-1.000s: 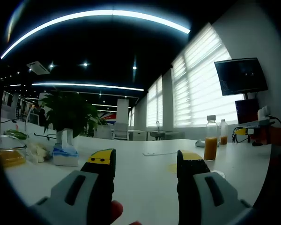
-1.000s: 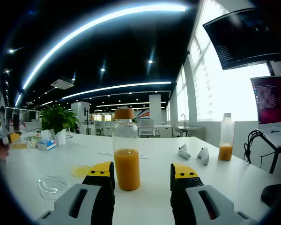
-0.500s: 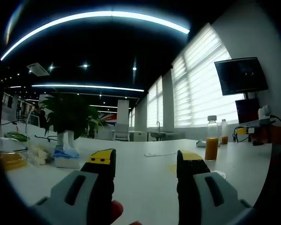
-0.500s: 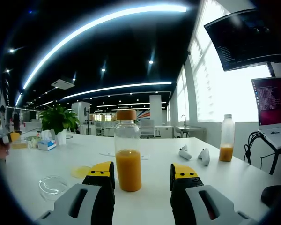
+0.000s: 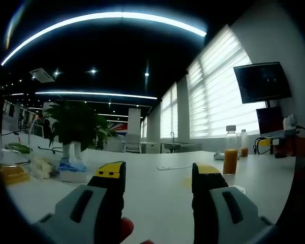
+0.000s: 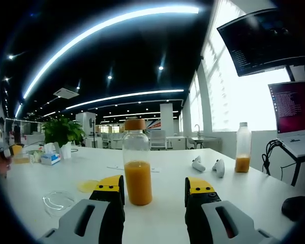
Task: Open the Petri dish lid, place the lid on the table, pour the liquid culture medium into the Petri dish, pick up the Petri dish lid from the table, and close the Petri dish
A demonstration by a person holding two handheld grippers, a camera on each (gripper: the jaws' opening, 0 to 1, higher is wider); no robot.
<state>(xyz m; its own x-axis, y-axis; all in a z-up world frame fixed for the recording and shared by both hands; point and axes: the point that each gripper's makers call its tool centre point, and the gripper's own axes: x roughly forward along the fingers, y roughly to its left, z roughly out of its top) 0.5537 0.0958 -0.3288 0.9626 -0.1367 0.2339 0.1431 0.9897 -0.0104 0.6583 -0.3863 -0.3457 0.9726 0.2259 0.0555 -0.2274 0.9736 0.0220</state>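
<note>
Both tools are gaping empty: we are lining the right tool up on the medium bottle, Petri dish left on the counter; closing off-centre risks tipping it.

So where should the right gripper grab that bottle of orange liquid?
Probably around the bottle's straight body, at or above the liquid line, coming in level from the front. It stands upright on the table, just beyond the open right gripper, and the neck narrows under the cap.
</note>
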